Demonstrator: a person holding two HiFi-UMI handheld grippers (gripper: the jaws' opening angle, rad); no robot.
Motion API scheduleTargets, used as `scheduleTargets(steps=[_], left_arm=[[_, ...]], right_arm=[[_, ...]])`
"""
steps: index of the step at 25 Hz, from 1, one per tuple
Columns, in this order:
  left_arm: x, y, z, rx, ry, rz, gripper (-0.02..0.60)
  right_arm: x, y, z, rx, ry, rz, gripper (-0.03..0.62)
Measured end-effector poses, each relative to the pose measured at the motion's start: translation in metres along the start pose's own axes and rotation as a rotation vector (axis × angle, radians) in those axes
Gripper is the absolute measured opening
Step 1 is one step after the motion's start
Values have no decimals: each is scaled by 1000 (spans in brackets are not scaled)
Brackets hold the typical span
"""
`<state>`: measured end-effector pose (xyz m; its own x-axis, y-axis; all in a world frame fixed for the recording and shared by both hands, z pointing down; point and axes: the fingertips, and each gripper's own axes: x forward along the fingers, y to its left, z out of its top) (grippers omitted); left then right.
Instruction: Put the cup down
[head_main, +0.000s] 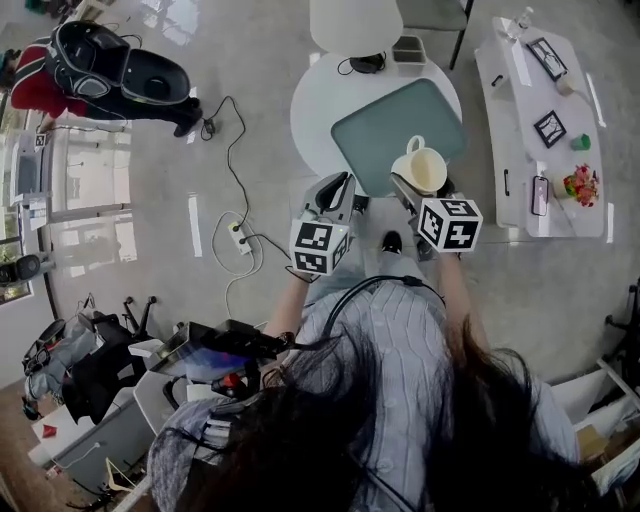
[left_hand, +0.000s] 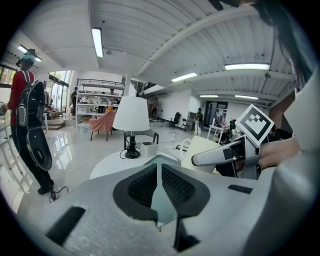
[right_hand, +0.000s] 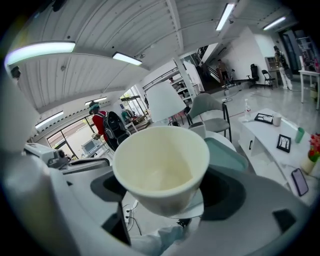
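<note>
The right gripper (head_main: 425, 193) has its jaws closed on the cup (right_hand: 160, 165), one to each side of the wall low down. This leaves the rim clear and the cup upright, with its empty mouth open to the right gripper view. In the head view the cup hangs over the near edge of the mat (head_main: 390, 130) on the round table (head_main: 315, 100), with its handle pointing away from the person. It looks raised rather than resting, though how high it is cannot be told. That position probably suits the task, since the mat is the bare, flat spot nearest the person. The lamp (head_main: 355, 25) and a small box (head_main: 407, 48) stand well apart at the far side, so nothing crowds a straight descent. The left gripper (head_main: 338, 188) hangs just beside the right one. Its jaws are brought together with nothing between them, so it appears to be parked out of the way, as one tool is enough for a light cup. The next move seems to be lowering the cup until its base meets the mat, then easing the jaws apart. A release made too early or at a tilt could tip the cup near the table edge.
</note>
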<state>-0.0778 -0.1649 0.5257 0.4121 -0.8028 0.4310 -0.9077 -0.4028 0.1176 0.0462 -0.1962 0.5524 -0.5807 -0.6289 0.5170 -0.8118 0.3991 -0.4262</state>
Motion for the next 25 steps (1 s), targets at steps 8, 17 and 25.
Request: scheduleTargets(steps=[8, 17, 25], left_arm=[[52, 31, 24, 63, 20, -121, 18], [100, 43, 31, 115, 61, -267, 18], [123, 49, 25, 135, 102, -342, 18]], right_arm=[[37, -22, 10, 24, -4, -145, 408], [81, -58, 7, 48, 13, -284, 408], [116, -97, -13, 13, 91, -366, 408]])
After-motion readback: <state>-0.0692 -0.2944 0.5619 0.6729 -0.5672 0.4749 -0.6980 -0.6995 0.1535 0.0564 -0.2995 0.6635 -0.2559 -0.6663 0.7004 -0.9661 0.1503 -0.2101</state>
